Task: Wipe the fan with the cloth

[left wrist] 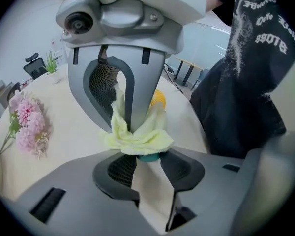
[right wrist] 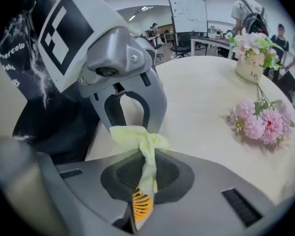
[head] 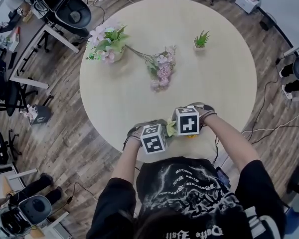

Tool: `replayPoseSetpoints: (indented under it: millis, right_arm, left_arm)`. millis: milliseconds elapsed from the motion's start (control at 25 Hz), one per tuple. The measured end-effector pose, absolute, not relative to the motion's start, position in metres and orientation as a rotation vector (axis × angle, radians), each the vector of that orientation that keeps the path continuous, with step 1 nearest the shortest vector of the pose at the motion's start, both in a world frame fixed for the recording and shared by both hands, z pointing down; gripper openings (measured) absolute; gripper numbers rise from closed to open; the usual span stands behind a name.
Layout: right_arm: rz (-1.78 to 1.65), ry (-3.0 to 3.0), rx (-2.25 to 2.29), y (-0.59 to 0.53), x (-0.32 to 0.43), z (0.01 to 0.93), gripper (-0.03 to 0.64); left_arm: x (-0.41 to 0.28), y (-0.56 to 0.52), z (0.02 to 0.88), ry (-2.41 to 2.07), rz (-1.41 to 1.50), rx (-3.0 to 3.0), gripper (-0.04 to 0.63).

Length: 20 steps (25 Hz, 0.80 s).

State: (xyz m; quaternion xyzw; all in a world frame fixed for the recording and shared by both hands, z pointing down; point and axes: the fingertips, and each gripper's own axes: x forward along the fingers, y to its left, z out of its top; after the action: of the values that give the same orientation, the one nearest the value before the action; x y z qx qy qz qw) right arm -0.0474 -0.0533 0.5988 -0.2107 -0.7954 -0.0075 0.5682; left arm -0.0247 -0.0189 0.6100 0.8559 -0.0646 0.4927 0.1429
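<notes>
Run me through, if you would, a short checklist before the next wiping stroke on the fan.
1. Cloth in the right gripper: ok, pinched between its closed jaws.
2. Fan in the left gripper: ok, its teal part sits between the jaw tips.
3. Cloth on fan: ok, it drapes over the orange grille.
4. Room on the table: ok, the loose flowers and vase lie well off.
5. Fan clean: cannot tell.
</notes>
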Motion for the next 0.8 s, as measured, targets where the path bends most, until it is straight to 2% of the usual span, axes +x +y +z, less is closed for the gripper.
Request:
replayPoseSetpoints:
  millis: [200, 320, 800]
  right_arm:
    - [0.314, -2.006, -0.418, -0.047, -0.052, 0.591, 0.038]
    - [0.386, -2.097, -0.384, -0.053, -0.055, 0.577, 0.040]
    - [-0.050, -1.980, -0.048, -0.148, 0.015, 0.580, 0.040]
  left_arm:
    - [-0.027, -0.017, 0.612, -0.253, 1.366, 2.443, 0.172]
    - [-0.027, -0.017, 0.612, -0.282, 1.357, 2.442, 0.172]
    - [-0.031, -0.012, 0.609, -0.290, 1.380, 2.476, 0.172]
